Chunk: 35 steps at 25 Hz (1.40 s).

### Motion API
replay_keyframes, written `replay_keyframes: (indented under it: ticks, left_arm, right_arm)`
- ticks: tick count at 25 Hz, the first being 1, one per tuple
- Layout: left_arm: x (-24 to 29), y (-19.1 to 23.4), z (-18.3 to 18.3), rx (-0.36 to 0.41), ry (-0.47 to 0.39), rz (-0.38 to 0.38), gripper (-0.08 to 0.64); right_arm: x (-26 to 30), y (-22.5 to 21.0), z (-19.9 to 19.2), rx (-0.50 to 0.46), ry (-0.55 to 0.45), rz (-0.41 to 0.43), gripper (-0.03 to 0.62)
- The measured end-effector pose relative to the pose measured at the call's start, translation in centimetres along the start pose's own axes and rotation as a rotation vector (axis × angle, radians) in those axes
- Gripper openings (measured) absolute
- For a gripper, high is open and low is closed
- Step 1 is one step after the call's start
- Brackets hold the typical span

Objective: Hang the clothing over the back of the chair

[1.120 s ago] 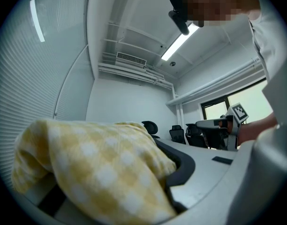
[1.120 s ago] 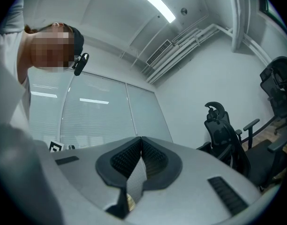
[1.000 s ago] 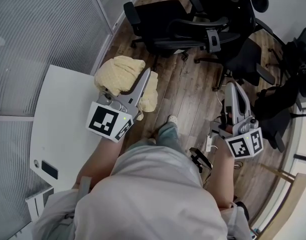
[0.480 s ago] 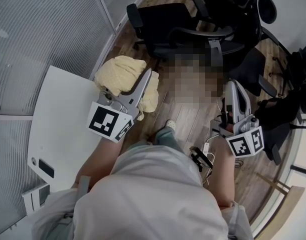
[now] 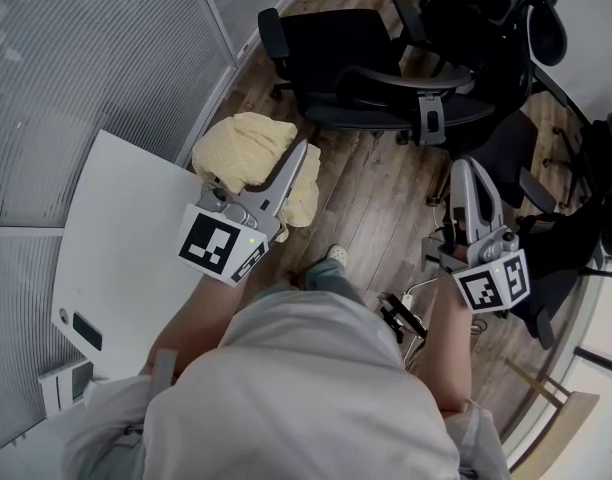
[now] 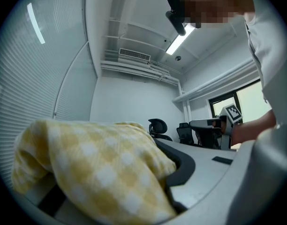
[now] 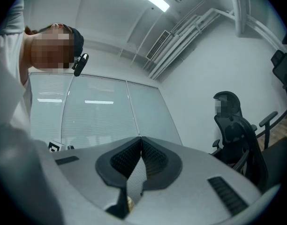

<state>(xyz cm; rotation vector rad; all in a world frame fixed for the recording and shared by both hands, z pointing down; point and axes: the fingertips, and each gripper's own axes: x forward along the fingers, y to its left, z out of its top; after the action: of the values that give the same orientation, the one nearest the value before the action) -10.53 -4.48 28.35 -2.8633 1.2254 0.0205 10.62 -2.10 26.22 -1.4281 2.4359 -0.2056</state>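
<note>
A yellow checked garment [image 5: 248,146] hangs bunched from my left gripper [image 5: 302,152], whose jaws are shut on it over the wooden floor beside the white table. In the left gripper view the cloth [image 6: 96,163] fills the space between the jaws and hides most of them. My right gripper [image 5: 464,168] is shut with nothing in it; its ribbed pads [image 7: 153,156] meet at the tips. A black office chair [image 5: 358,60] stands ahead of both grippers, its seat facing me. The right gripper view catches another black chair [image 7: 237,137] at its right.
A white table [image 5: 116,258] lies at my left, against a glass wall with blinds [image 5: 86,58]. More black chairs [image 5: 546,238] crowd the right side and the far end. A white cable and plug strip [image 5: 426,268] lie on the wooden floor near my feet.
The person has stepped forward: the chairs sit lower and closer in the head view. Both grippers travelled along, the garment still held in the left one.
</note>
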Motion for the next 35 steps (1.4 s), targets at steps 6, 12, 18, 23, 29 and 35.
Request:
replay_keyframes:
  ticks: [6, 12, 18, 23, 29, 35]
  left_arm:
    - [1.8, 0.2, 0.0, 0.002, 0.0, 0.027, 0.074]
    - [3.3, 0.2, 0.3, 0.01, -0.005, 0.059, 0.074]
    - [4.3, -0.2, 0.3, 0.014, -0.002, 0.08, 0.074]
    - [5.4, -0.8, 0.6, 0.019, -0.004, 0.096, 0.074]
    - [6.4, -1.5, 0.8, 0.031, -0.004, 0.117, 0.074]
    - [7.4, -2.2, 0.7, 0.035, -0.001, 0.131, 0.074]
  right_arm:
    - [1.2, -2.2, 0.3, 0.012, 0.001, 0.022, 0.021]
    - [2.3, -3.9, 0.9, 0.017, -0.004, 0.055, 0.021]
    - [2.8, -5.2, 1.5, 0.022, -0.01, 0.078, 0.021]
    - [2.9, -6.7, 2.1, 0.03, -0.015, 0.09, 0.021]
    - [3.1, -8.0, 2.4, 0.041, -0.021, 0.116, 0.021]
    - [3.1, -9.4, 2.8, 0.044, -0.023, 0.132, 0.021]
